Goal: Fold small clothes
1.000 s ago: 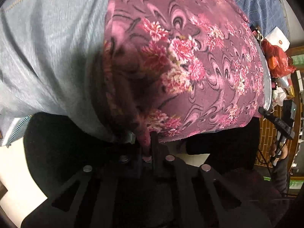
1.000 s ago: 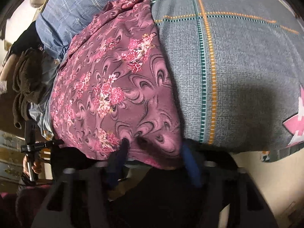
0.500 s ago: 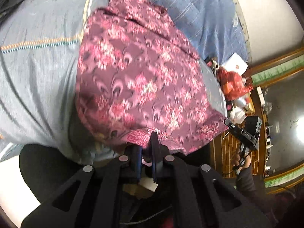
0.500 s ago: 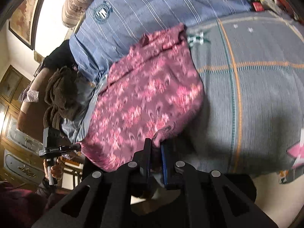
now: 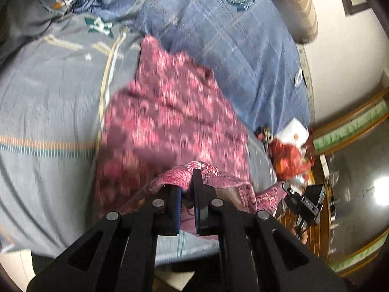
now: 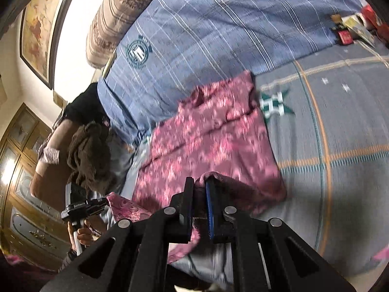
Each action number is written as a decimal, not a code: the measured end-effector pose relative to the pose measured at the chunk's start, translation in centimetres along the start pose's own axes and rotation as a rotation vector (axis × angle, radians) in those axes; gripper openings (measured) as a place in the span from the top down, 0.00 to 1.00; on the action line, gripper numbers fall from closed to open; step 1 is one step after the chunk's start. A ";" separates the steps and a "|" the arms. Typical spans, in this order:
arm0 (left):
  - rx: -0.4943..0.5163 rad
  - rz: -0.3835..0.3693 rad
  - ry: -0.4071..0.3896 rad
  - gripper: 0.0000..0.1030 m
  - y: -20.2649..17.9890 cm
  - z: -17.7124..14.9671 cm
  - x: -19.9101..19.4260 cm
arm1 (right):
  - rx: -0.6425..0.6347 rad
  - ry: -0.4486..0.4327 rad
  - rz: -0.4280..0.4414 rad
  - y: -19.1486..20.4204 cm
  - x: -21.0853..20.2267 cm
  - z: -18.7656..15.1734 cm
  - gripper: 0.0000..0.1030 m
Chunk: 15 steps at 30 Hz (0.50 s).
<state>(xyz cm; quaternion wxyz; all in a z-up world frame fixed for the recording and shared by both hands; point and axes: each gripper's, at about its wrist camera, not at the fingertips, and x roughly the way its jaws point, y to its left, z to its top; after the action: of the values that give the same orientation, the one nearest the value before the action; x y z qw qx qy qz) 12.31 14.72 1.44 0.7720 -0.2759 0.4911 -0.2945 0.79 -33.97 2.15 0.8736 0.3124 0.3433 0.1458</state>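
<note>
Two grippers, each clamped narrow on one near corner of the garment (image 5: 170, 121): left gripper (image 5: 187, 194), right gripper (image 6: 199, 194). The garment's near hem is lifted off the bed (image 6: 328, 182); the rest lies flat, its long axis running straight away from both grippers toward the blue quilt (image 6: 218, 29), far edge touching it. Neither hand is nearer. Judged next: carry hem toward quilt.

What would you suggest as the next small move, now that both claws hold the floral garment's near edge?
Probably carry both corners forward toward the far edge. The left claw and right claw each pinch the floral garment lifted; the rest lies flat on the grey bedspread.
</note>
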 end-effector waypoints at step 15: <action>-0.094 0.005 -0.149 0.95 2.0 13.0 4.9 | 0.138 -0.109 -0.002 -4.0 9.6 11.8 0.92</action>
<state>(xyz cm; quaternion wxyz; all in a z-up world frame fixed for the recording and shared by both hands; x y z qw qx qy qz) 26.34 14.32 1.80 0.7933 -0.3317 0.4464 -0.2477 16.02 -37.75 1.40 0.8676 0.3789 0.3048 0.1039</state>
